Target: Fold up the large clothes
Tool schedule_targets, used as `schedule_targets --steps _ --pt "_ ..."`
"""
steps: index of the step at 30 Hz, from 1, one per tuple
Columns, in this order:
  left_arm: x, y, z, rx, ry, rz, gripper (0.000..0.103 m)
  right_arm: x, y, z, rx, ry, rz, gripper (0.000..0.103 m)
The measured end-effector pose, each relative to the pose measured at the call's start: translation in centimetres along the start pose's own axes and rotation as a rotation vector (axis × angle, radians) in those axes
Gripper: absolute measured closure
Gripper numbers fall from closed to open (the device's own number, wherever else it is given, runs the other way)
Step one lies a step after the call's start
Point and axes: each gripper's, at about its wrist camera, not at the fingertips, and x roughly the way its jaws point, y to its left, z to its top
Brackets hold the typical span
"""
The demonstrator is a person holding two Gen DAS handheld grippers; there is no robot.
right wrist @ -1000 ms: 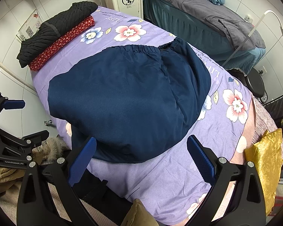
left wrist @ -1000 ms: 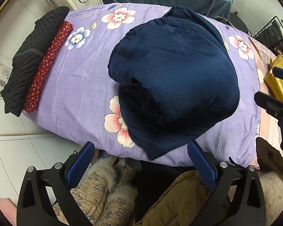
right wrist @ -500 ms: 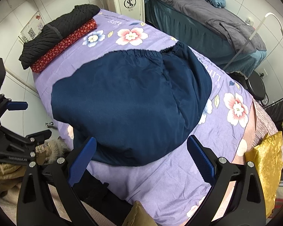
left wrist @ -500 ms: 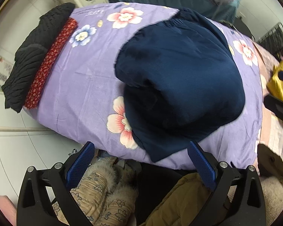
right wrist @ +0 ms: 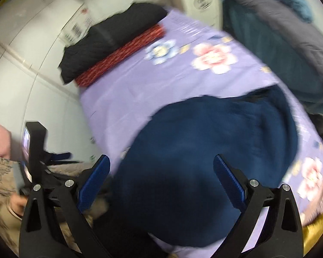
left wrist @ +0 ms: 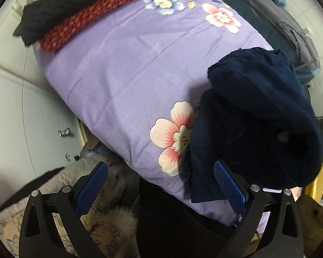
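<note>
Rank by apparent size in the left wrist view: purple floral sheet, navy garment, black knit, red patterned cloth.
1. Purple floral sheet, largest by far.
2. Navy garment, though it lies nearer the camera.
3. Black knit and red patterned cloth look alike; the knit is cut off at the frame edge, so unranked.

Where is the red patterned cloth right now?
The red patterned cloth lies folded at the far left end of the purple flowered sheet, tucked against the black knit garment beside it.

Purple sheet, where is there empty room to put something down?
The free patch of sheet lies between the red cloth under the black stack and the navy garment. The near right side is crowded by that garment.
</note>
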Motion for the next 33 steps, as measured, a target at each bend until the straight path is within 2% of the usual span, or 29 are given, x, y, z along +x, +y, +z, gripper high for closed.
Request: schedule_targets --steps 1,3,4,5,6,7,9,11,12,15,17,19,20,21,23,24,25,27,29,30,32,33 --pt "0.5 0.2 0.0 -0.012 0.002 -0.01 0.006 1.6 1.5 0.4 -0.059 0.036 -0.044 0.008" --pt "1.1 0.4 0.0 -0.02 0.004 -0.006 0.006 4.4 3.6 0.2 -0.197 0.062 -0.186 0.008" --pt "1.3 0.4 0.0 -0.021 0.002 -0.006 0.006 6.0 4.0 -0.3 -0.261 0.068 -0.31 0.008" --pt "1.7 0.4 0.1 -0.022 0.0 -0.007 0.006 6.5 3.4 -0.8 -0.271 0.066 -0.354 0.008" --pt "2.0 0.4 0.1 -0.022 0.002 -0.014 0.006 6.4 2.4 -1.3 -0.25 0.057 -0.331 0.017" --pt "2.4 0.3 0.1 -0.018 0.002 -0.029 0.006 5.7 0.5 -2.0 -0.186 0.051 -0.263 0.024" --pt "3.5 0.0 -0.1 -0.011 0.007 -0.044 0.006 4.2 -3.7 -3.2 -0.053 0.04 -0.195 0.053" --pt "4.6 -0.4 -0.3 -0.005 0.006 -0.053 0.006 1.5 -8.7 -5.5 0.072 -0.004 -0.161 0.065" --pt "5.1 -0.6 -0.5 0.002 -0.003 -0.064 0.006 0.1 -10.7 -6.8 0.12 -0.027 -0.177 0.071" --pt "6.3 -2.3 -0.9 0.056 0.007 -0.154 0.006 -4.7 -16.7 -11.5 0.279 -0.1 -0.337 0.076" --pt "6.8 -4.0 -1.1 0.125 0.019 -0.214 0.006 -7.2 -20.4 -15.3 0.4 -0.106 -0.389 0.075" --pt "7.3 -6.0 -1.4 0.204 0.036 -0.23 0.006 -8.6 -23.4 -18.9 0.516 -0.082 -0.393 0.073" --pt "7.6 -7.2 -1.6 0.25 0.044 -0.236 0.006 -9.2 -25.1 -21.2 0.589 -0.064 -0.405 0.058" --pt "7.9 -8.2 -1.8 0.289 0.05 -0.246 0.006 -9.5 -26.0 -22.9 0.633 -0.038 -0.428 0.033" --pt "8.2 -9.7 -2.3 0.345 0.052 -0.273 0.008 -10.4 -27.2 -25.7 0.694 -0.008 -0.477 0.017" --pt "8.0 -10.8 -2.6 0.39 0.048 -0.301 0.011 -11.2 -27.4 -26.6 0.713 -0.023 -0.474 0.017" --pt "7.7 -12.0 -3.1 0.445 0.043 -0.331 0.02 -11.7 -27.3 -26.6 0.723 -0.04 -0.475 0.017" --pt "7.1 -14.3 -4.2 0.553 0.041 -0.366 0.029 -13.8 -26.6 -26.0 0.726 -0.101 -0.518 0.017" --pt "6.9 -16.8 -5.9 0.675 0.039 -0.358 0.04 -16.1 -24.9 -23.9 0.665 -0.202 -0.58 0.017" --pt "6.9 -18.1 -6.8 0.739 0.043 -0.348 0.052 -17.3 -23.6 -22.2 0.609 -0.271 -0.594 0.016" --pt "6.8 -20.2 -8.7 0.84 0.048 -0.333 0.058 -18.4 -21.1 -18.4 0.488 -0.368 -0.567 0.007" --pt "6.7 -20.9 -9.6 0.875 0.046 -0.335 0.062 -18.2 -19.9 -16.7 0.425 -0.388 -0.529 0.005"
